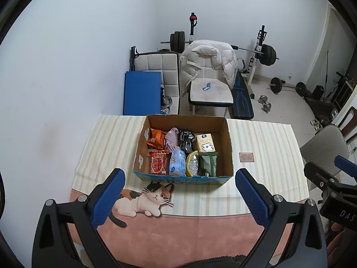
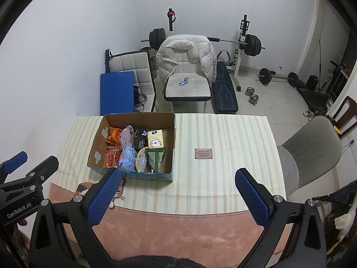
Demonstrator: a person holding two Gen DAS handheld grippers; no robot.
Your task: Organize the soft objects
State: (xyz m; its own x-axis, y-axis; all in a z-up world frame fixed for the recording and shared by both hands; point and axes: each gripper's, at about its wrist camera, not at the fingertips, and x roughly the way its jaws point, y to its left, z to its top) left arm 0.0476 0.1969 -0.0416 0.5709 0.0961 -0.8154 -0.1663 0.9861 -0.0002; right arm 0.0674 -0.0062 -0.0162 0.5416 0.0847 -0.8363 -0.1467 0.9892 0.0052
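An open cardboard box [image 1: 227, 147] [image 2: 169, 138] stands on the striped tablecloth [image 1: 107, 147] [image 2: 223, 134]. It holds several soft items: an orange packet [image 1: 156, 139], a mauve cloth [image 1: 171, 140], a black packet [image 1: 187, 142], a yellow tissue pack [image 1: 205, 143], a red packet [image 1: 158, 162], a blue pack [image 1: 177, 163], a yellow-rimmed clear bag [image 1: 193, 163] and a green pouch [image 1: 208, 164]. My left gripper [image 1: 180, 197] is open and empty, in front of the box. My right gripper [image 2: 178, 196] is open and empty, to the right of the left gripper.
A cat picture [image 1: 145, 198] is printed on the cloth's near edge. A small label [image 1: 246, 157] [image 2: 203, 153] lies right of the box. A grey chair [image 2: 312, 151] stands at the table's right. Chairs, a jacket and weights stand beyond the table.
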